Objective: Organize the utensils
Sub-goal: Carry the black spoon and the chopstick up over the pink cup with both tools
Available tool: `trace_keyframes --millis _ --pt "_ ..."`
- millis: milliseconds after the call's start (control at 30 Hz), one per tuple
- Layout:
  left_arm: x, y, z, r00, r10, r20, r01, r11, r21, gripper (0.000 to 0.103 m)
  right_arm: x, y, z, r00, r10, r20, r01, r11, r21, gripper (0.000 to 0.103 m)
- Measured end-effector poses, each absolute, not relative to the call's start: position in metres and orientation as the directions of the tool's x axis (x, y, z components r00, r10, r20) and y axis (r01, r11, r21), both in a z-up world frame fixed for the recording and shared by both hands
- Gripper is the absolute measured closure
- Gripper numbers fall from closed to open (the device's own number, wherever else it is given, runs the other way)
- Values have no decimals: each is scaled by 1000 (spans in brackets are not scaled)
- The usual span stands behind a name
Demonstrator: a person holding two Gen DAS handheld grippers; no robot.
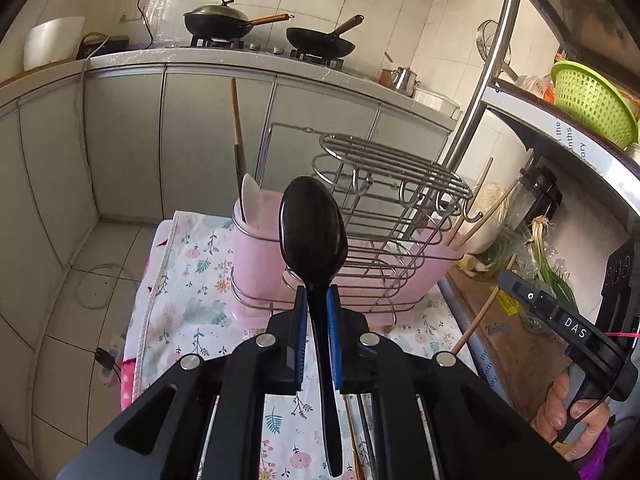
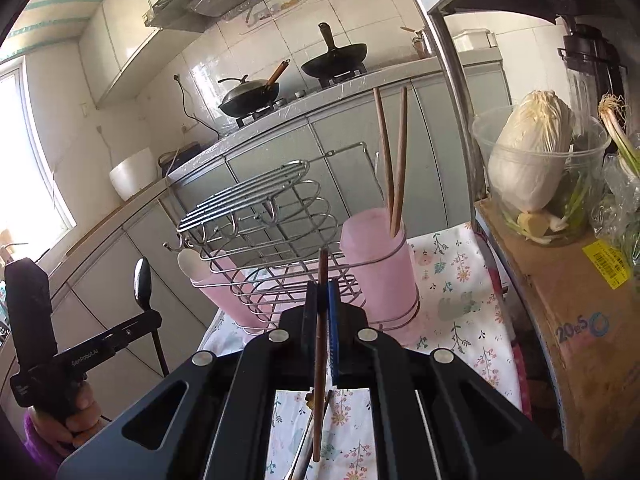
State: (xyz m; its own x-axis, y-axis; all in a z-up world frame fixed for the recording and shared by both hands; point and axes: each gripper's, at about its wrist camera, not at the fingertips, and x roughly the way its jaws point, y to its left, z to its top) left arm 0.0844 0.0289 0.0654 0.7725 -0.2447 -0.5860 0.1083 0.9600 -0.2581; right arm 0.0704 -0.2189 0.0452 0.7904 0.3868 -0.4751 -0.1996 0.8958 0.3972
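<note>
In the left wrist view, the left claw is clamped tight on the neck of a black spoon, bowl upright toward 12 o'clock, handle running down to 6 o'clock between the arms. Just behind the bowl stands the wire rack with pink cups on the table's floral cloth; the left pink cup, at 10 o'clock from the claw, holds a white spoon and dark chopsticks. At 3 o'clock the right claw's body appears side-on (its fingertips cannot be made out here), with a thin chopstick slanting past it. Two woks sit on the stove at 12 o'clock, and a green colander on the shelf at 2 o'clock shows only here.

In the right wrist view, the right claw is closed on a single brown chopstick, held nearly upright, its tip just over the rack's front edge. At 1 o'clock the right pink cup holds two chopsticks leaning together. The left claw's device is at 9 o'clock, its black spoon seen edge-on. This view alone shows a cabbage in a clear tub at 2 o'clock, on a cardboard box.
</note>
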Motion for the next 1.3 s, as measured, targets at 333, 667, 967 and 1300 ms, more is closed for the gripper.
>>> trace_keyframes --millis 333,667,967,1300 --pt "85 41 94 831 -232 -506 104 958 -268 94 77 -233 88 842 355 -406 -210 909 360 98" --pt "91 49 128 891 -210 -402 107 959 -264 94 87 -245 151 908 305 -288 -219 930 295 98" --pt "99 56 136 906 -209 -367 103 952 -288 94 101 -238 201 955 229 -188 -199 966 164 98" --pt "111 67 144 937 -157 -313 60 952 -299 94 127 -230 194 959 200 -199 -177 976 127 98"
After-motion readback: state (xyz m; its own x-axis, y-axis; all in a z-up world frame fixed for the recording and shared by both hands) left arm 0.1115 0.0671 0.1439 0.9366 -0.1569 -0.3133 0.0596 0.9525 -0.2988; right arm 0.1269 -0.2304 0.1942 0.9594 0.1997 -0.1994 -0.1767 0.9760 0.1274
